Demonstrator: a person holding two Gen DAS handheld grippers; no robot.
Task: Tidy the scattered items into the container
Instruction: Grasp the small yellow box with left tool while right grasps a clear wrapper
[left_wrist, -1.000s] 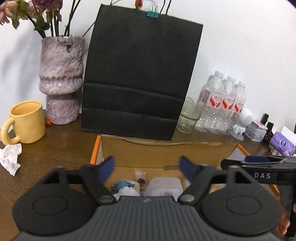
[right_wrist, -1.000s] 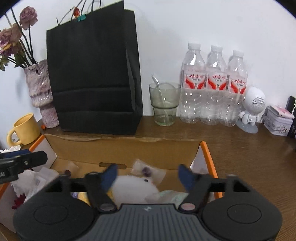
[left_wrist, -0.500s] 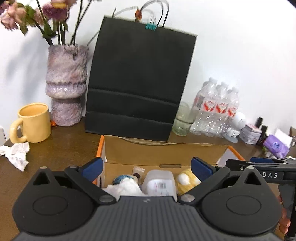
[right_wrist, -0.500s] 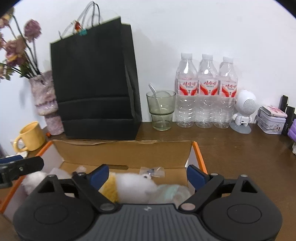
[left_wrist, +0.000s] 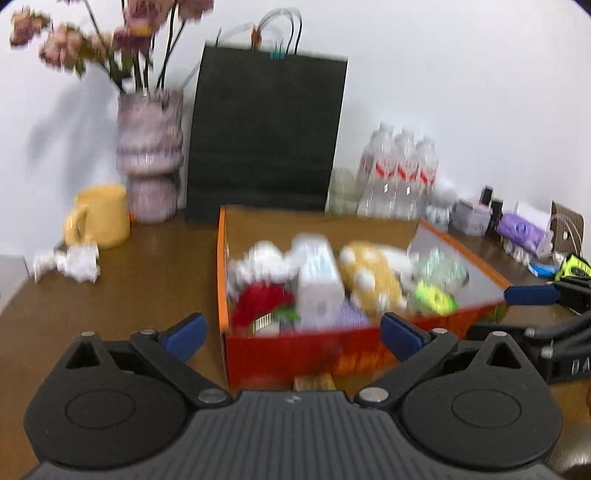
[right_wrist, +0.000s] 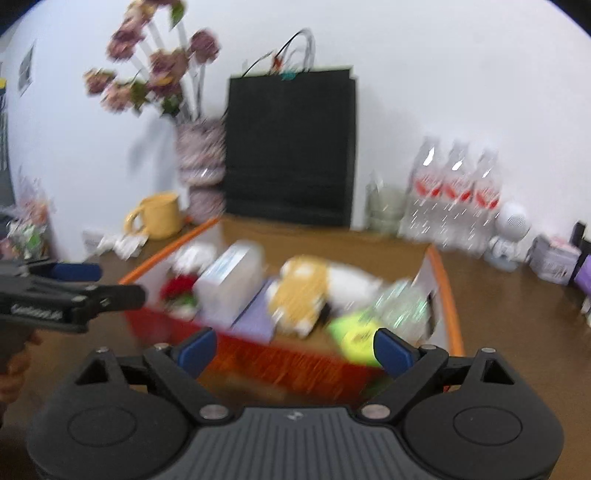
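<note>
An orange cardboard box (left_wrist: 295, 354) sits on the brown table, also in the right wrist view (right_wrist: 280, 365). It holds a yellow and white plush (left_wrist: 369, 277), a clear plastic box (left_wrist: 319, 273), a red item (left_wrist: 264, 301), a green item (left_wrist: 436, 297) and other things. My left gripper (left_wrist: 293, 332) is open and empty, in front of the box's near wall. My right gripper (right_wrist: 291, 349) is open and empty, also in front of the box. Both views are blurred.
A crumpled white paper (left_wrist: 72, 260) lies on the table left of the box, near a yellow mug (left_wrist: 99, 218). A vase (left_wrist: 149, 155), a black bag (left_wrist: 266, 136), water bottles (left_wrist: 402, 173) and small items (left_wrist: 517, 229) line the back wall.
Both grippers have pulled back and up from over the box. The whole box and its contents now show. Both jaws stand wider than a second ago.
</note>
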